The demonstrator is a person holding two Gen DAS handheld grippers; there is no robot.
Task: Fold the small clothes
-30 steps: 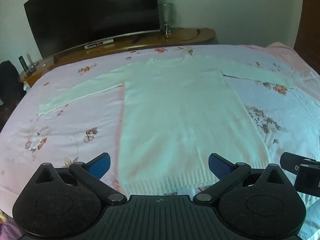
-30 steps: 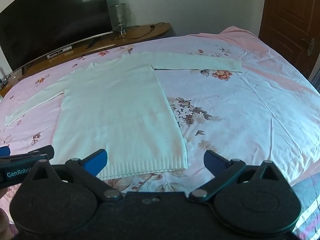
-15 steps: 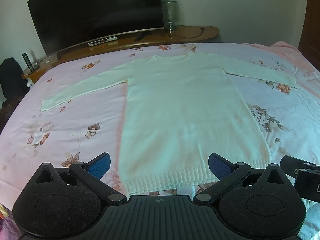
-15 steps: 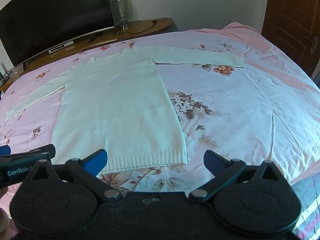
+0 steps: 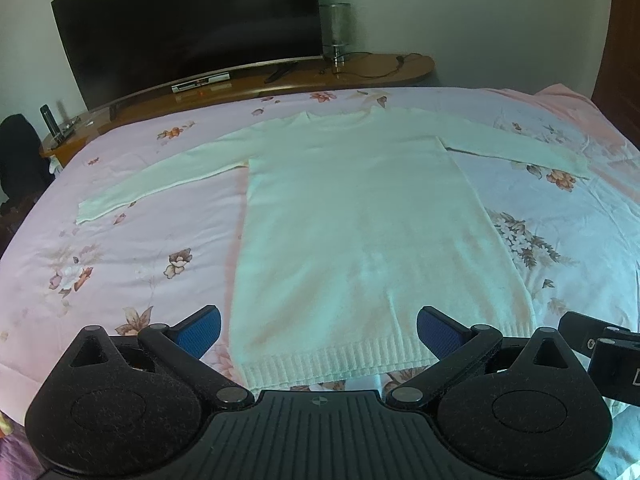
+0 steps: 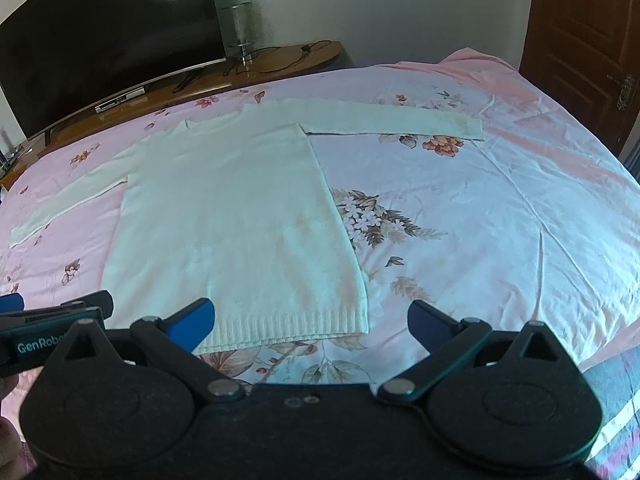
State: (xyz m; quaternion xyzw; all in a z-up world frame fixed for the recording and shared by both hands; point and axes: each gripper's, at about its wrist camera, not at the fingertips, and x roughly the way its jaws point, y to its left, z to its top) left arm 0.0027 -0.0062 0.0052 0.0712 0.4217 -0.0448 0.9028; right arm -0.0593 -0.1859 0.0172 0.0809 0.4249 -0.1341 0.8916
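The black left gripper [image 5: 319, 330] with blue finger pads [image 5: 199, 330] has its jaws spread wide and holds nothing; it hangs just above the near edge of the bed. The black right gripper [image 6: 311, 320], also with blue pads [image 6: 191, 323], is spread wide in the same way and is empty too. Directly in front of the left gripper, between its two fingers, lies the ribbed hem of a white knitted long-sleeved sweater [image 5: 356, 232], flat on the pink bedsheet with printed flowers [image 5: 120, 264]. From the right gripper, the hem corner of the sweater [image 6: 240, 220] is just ahead and to the left of centre, and bare sheet [image 6: 480, 220] lies in front of its right finger. The body of the sweater runs away from both grippers, with the neck at the far end. One sleeve stretches out to the far left, the other to the far right, both flat on the sheet. Behind the bed stands a long wooden cabinet [image 5: 360, 74] with a large dark television [image 5: 188, 24] and a glass lamp [image 5: 336, 32] on it. Far right of the right gripper is a brown wooden door [image 6: 580, 40].
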